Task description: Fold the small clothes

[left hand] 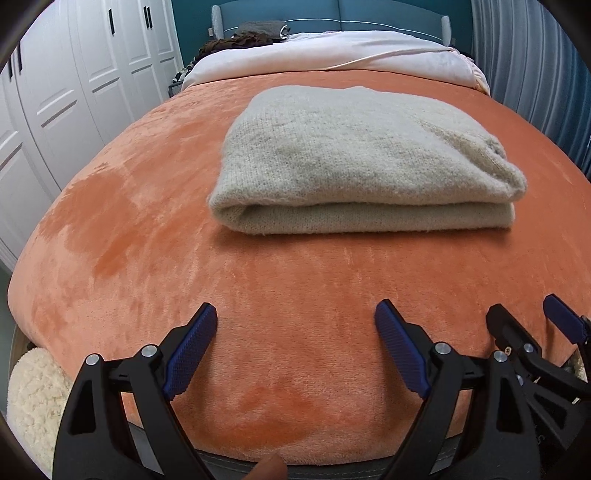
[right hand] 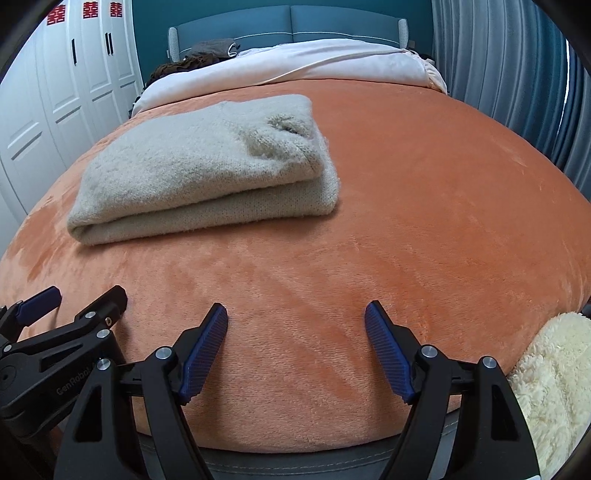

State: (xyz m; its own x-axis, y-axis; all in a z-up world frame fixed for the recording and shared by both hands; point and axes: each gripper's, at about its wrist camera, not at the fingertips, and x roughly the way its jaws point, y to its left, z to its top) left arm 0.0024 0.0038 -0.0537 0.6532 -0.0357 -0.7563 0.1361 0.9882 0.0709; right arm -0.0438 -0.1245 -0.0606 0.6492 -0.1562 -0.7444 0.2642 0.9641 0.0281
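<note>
Both grippers hover low over the near edge of the bed with nothing between their fingers. The left gripper point(left hand: 295, 354) has its blue ribbed pads spread wide apart above the orange plush blanket point(left hand: 122, 229). The right gripper point(right hand: 295, 350) stands just beside it, equally agape and empty.

The task's thing, a pale grey-beige fuzzy knitted sweater point(left hand: 354, 158), lies farther up the bed, well apart from both grippers. It sits ahead and slightly right of the left gripper, and ahead and to the left of the right one point(right hand: 199, 170). It already rests as a thick rectangular bundle, with a rolled fold facing the cameras and layers stacked on one another. A small puckered opening, probably a cuff or a collar, shows at its right end.

As a judgement, the folding looks finished or nearly so. The knit should be light, soft and limp, sagging wherever it is not supported. Its fuzzy surface ought to give the ribbed pads good purchase, though loose fibres could snag. Any further hold would best be taken at the two near corners of the fold, pinching all layers together so the bundle does not fall open.

Beyond it lie a white quilt point(left hand: 332, 51) and a teal headboard point(left hand: 332, 14).
</note>
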